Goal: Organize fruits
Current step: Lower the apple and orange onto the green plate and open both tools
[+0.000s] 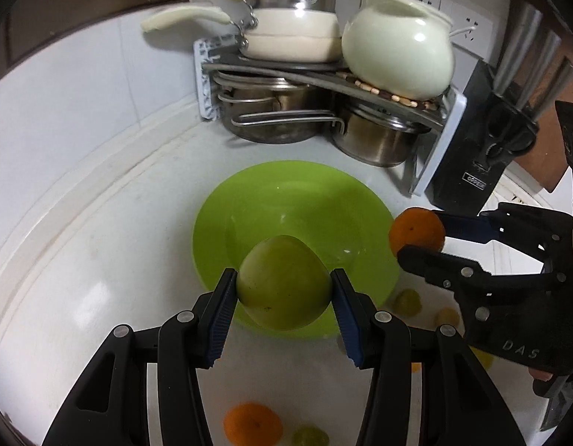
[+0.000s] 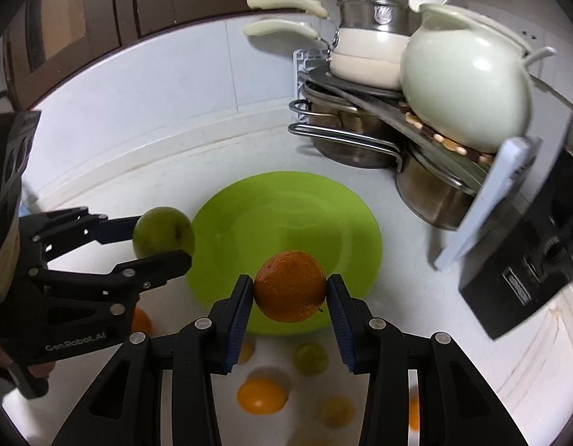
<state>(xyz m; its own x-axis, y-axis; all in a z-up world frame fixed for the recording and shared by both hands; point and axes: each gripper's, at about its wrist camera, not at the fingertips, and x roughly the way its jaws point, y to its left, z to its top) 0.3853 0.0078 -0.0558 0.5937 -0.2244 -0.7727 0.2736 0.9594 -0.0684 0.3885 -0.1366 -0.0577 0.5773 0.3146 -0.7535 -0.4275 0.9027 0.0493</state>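
A lime green bowl [image 1: 249, 200] sits empty on the white counter; it also shows in the right wrist view [image 2: 286, 208]. My left gripper [image 1: 284, 303] is shut on a green apple [image 1: 282, 282] and holds it above the bowl's near rim. In the right wrist view the left gripper [image 2: 163, 239] holds the apple [image 2: 162, 230] at the bowl's left edge. My right gripper [image 2: 290, 295] is shut on an orange [image 2: 290, 286] above the bowl's near rim. In the left wrist view the right gripper [image 1: 420, 232] holds the orange [image 1: 412, 228] at the bowl's right edge.
Several loose fruits lie on the counter in front of the bowl: an orange [image 2: 262, 396], a small green fruit [image 2: 310, 358], a yellow one [image 2: 336, 410]. A rack of steel pots [image 1: 323, 111] with a white pot [image 1: 397, 59] stands behind. A black knife block [image 1: 483, 156] stands at the right.
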